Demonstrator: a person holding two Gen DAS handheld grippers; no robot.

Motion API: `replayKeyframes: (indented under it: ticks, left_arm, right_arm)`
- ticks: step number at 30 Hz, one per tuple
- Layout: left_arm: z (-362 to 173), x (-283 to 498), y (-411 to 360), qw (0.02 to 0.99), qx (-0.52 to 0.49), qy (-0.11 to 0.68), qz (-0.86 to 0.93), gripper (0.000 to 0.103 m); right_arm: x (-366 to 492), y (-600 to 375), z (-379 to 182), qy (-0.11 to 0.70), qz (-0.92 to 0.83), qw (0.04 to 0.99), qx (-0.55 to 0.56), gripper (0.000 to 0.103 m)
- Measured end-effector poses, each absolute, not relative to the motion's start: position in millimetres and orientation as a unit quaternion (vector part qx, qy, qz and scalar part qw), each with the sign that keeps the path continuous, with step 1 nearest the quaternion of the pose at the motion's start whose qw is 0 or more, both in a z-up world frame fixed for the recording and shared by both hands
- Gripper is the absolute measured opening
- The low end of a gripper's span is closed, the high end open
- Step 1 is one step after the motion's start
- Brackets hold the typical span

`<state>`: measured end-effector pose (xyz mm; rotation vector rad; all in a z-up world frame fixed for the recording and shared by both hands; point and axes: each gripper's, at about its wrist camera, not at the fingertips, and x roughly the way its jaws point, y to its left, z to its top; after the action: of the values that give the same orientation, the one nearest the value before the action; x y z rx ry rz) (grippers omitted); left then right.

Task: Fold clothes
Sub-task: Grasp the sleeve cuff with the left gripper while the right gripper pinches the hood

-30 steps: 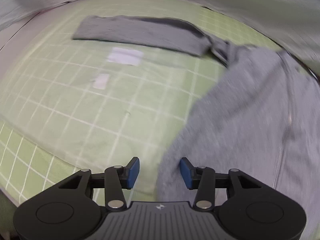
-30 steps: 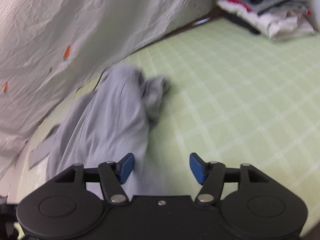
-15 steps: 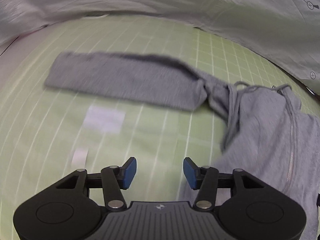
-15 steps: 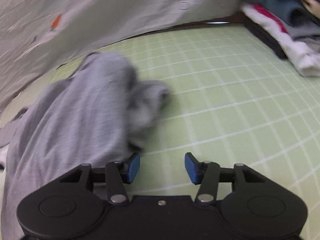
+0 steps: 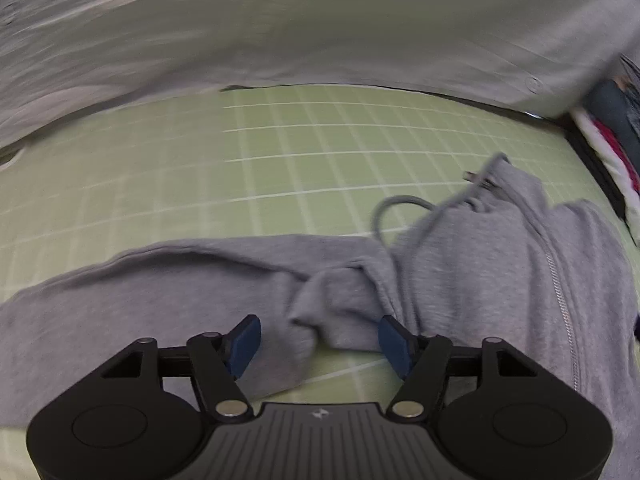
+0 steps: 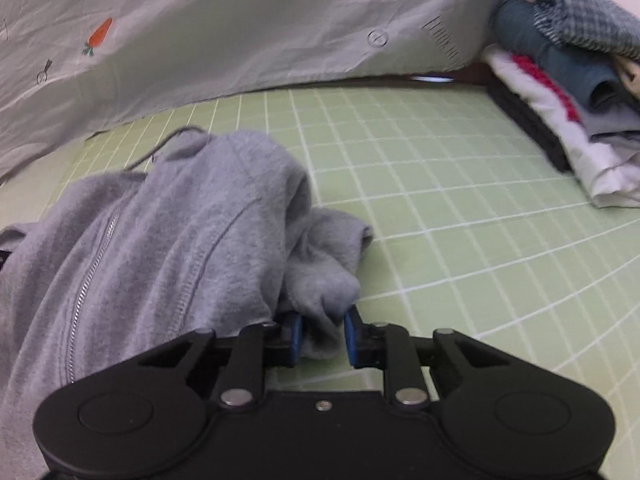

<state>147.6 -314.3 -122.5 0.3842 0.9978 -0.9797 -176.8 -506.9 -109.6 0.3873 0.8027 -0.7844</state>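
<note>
A grey zip-up hoodie (image 5: 500,280) lies rumpled on the green grid mat (image 5: 300,168). Its left sleeve (image 5: 132,300) stretches out to the left in the left wrist view. My left gripper (image 5: 319,342) is open, with the bunched shoulder fabric lying between its blue pads. In the right wrist view the hoodie (image 6: 168,248) fills the left side, zip showing. My right gripper (image 6: 320,338) is shut on a bunched fold of the hoodie's right sleeve (image 6: 324,276).
A pale sheet with carrot prints (image 6: 240,28) hangs along the far edge of the mat. A stack of folded clothes (image 6: 568,92) sits at the far right. Open green mat (image 6: 460,208) lies right of the hoodie.
My left gripper has swung right and moved in over the hoodie's shoulder. My right gripper has moved up to the bunched sleeve and shut on it.
</note>
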Motion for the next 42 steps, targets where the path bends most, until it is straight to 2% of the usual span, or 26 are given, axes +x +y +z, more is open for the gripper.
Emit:
replayKeyframes:
  ticks: [5, 8, 9, 11, 12, 13, 15, 16, 18, 23, 28, 31, 33, 35, 36, 37, 39, 40, 41, 42]
  left_arm:
    - [-133.2, 138.2, -324.4, 0.752, 0.208, 0.432, -0.453, 0.066]
    - [-133.1, 144.3, -325.9, 0.758, 0.187, 0.442, -0.441, 0.064]
    - [-133.1, 146.0, -324.4, 0.763, 0.175, 0.446, -0.435, 0.059]
    - [-132.3, 150.5, -319.6, 0.776, 0.16, 0.447, -0.415, 0.036]
    - [-131.9, 152.8, -317.1, 0.783, 0.152, 0.448, -0.404, 0.016]
    - [-131.3, 157.2, -313.1, 0.784, 0.139, 0.456, -0.397, 0.013]
    - [-130.7, 165.1, -304.4, 0.785, 0.1, 0.472, -0.388, 0.008]
    - [-129.1, 166.1, -301.2, 0.791, 0.098, 0.469, -0.38, 0.008]
    - [-120.8, 166.3, -294.5, 0.812, 0.109, 0.448, -0.357, 0.007]
    - [-76.5, 177.4, -257.7, 0.882, 0.107, 0.375, -0.266, 0.006]
    - [-38.7, 184.3, -215.1, 0.904, 0.069, 0.343, -0.245, 0.007]
    - [-35.5, 170.2, -205.9, 0.913, 0.086, 0.328, -0.227, 0.007]
    - [-46.8, 168.5, -195.5, 0.915, 0.08, 0.344, -0.196, 0.007]
    - [-65.0, 173.2, -180.9, 0.907, 0.053, 0.385, -0.164, 0.007]
    - [-74.1, 174.2, -172.6, 0.901, 0.036, 0.406, -0.151, 0.007]
    - [-80.0, 172.7, -166.0, 0.896, 0.025, 0.419, -0.149, 0.008]
    - [-89.2, 166.6, -157.5, 0.889, 0.018, 0.436, -0.141, 0.009]
    - [-92.7, 162.0, -155.3, 0.887, 0.021, 0.441, -0.137, 0.011]
    - [-96.1, 157.5, -153.2, 0.885, 0.024, 0.446, -0.132, 0.012]
    - [-98.4, 154.1, -151.3, 0.883, 0.018, 0.452, -0.126, 0.012]
  right_arm:
    - [-182.4, -515.3, -102.1, 0.38, -0.376, 0.82, 0.202, 0.019]
    - [-178.9, -517.6, -109.5, 0.386, -0.365, 0.819, 0.216, 0.019]
    - [-178.6, -519.3, -111.9, 0.381, -0.36, 0.82, 0.231, 0.019]
    - [-177.6, -522.1, -117.1, 0.376, -0.359, 0.817, 0.249, 0.031]
    - [-176.7, -523.7, -119.5, 0.376, -0.361, 0.816, 0.248, 0.033]
    - [-175.7, -525.5, -121.8, 0.377, -0.361, 0.816, 0.246, 0.033]
    - [-175.4, -527.8, -126.3, 0.374, -0.35, 0.82, 0.256, 0.021]
    - [-174.3, -528.9, -127.7, 0.373, -0.342, 0.822, 0.259, 0.007]
    - [-169.0, -524.9, -122.3, 0.377, -0.348, 0.83, 0.22, 0.005]
    - [-176.0, -516.6, -58.9, 0.317, -0.452, 0.832, 0.048, 0.004]
    - [-203.1, -523.4, 15.2, 0.224, -0.531, 0.814, -0.071, 0.004]
    - [-201.8, -511.8, 20.8, 0.217, -0.532, 0.805, -0.15, 0.005]
    - [-194.7, -510.3, -9.0, 0.274, -0.523, 0.784, -0.195, 0.007]
    - [-188.6, -526.8, -51.5, 0.393, -0.488, 0.764, -0.155, 0.021]
    - [-190.1, -533.6, -66.7, 0.431, -0.471, 0.761, -0.116, 0.022]
    - [-195.6, -536.2, -75.4, 0.444, -0.458, 0.767, -0.067, 0.026]
    - [-205.3, -529.2, -77.0, 0.424, -0.454, 0.784, -0.008, 0.041]
    - [-208.2, -524.6, -73.9, 0.411, -0.45, 0.792, 0.004, 0.06]
    - [-207.5, -524.6, -71.5, 0.402, -0.442, 0.802, 0.015, 0.072]
    - [-205.2, -526.6, -69.7, 0.394, -0.432, 0.811, 0.027, 0.073]
